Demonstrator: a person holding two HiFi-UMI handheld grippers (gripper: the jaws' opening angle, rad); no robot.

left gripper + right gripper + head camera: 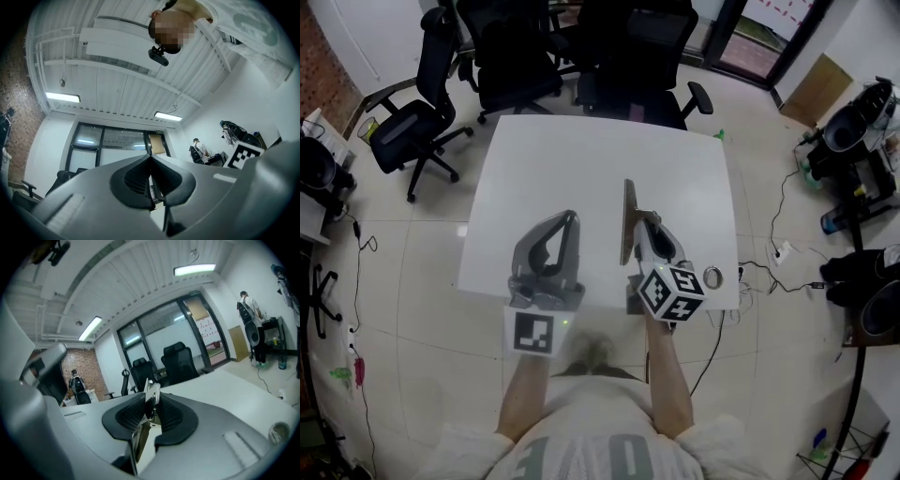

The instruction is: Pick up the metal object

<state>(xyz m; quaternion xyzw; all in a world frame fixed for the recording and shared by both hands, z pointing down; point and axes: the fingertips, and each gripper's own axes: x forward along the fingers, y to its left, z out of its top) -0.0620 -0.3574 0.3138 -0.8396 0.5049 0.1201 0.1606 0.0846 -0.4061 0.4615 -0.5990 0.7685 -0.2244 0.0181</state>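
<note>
The metal object is a long flat strip standing on edge over the white table, near its front right. My right gripper is shut on it. In the right gripper view the shiny strip sits clamped between the dark ribbed pads and sticks out past the tips. My left gripper hovers to the left of the strip, over the table's front edge. Its fingertips meet with nothing between them, as the left gripper view also shows.
Black office chairs stand along the table's far side, another chair at the far left. A small ring-shaped roll lies at the table's front right corner. Cables and equipment crowd the floor at the right.
</note>
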